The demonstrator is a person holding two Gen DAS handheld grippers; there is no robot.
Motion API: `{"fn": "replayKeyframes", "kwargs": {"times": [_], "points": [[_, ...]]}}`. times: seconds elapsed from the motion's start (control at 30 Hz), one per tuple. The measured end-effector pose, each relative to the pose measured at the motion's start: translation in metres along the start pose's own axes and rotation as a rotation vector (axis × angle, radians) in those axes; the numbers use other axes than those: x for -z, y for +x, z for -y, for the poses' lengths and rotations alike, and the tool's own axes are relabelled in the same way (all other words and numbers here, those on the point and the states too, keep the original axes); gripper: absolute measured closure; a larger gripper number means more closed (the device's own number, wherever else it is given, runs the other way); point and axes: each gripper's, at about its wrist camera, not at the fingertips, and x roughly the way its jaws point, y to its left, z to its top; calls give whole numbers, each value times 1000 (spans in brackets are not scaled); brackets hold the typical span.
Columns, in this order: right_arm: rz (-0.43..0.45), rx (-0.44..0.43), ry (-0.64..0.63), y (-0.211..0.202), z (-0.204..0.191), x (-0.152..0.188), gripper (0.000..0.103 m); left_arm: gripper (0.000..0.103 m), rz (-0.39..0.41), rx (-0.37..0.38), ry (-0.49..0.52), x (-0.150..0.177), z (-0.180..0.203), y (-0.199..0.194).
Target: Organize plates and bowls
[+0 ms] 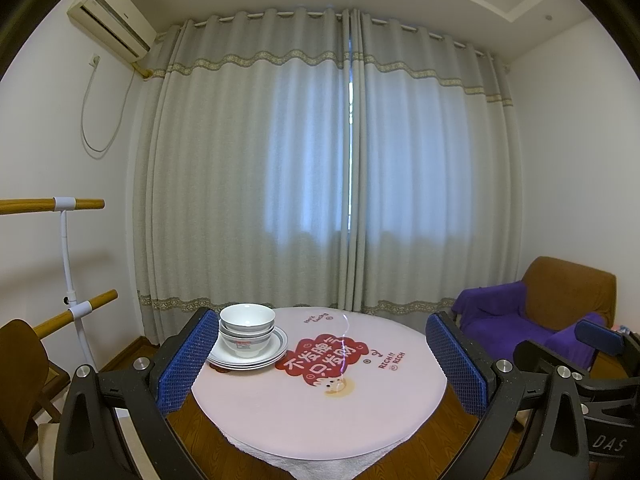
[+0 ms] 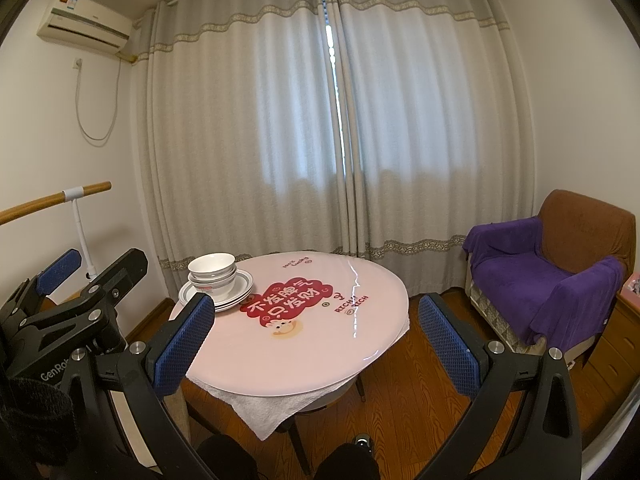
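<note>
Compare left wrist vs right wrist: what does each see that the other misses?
Left wrist only: the lower wooden bar of the rack, a wooden chair at far left, and the open right gripper.

Right wrist only: the open left gripper, a wooden cabinet at far right, and the white cloth hanging below the tabletop.

Both: stacked bowls on stacked plates on the round table, closed curtains, air conditioner, armchair with purple throw.

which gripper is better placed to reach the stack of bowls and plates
Probably the left gripper: open, with the bowls and plates just beyond its left finger. The right gripper, also open, sits further right of them.
</note>
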Motion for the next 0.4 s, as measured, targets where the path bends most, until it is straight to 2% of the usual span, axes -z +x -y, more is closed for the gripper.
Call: {"fn": "replayKeyframes", "kwargs": {"times": [0.4], "points": [[-1, -2, 3, 0, -1, 1, 0, 1, -3, -3, 2, 0, 0, 3]]}}
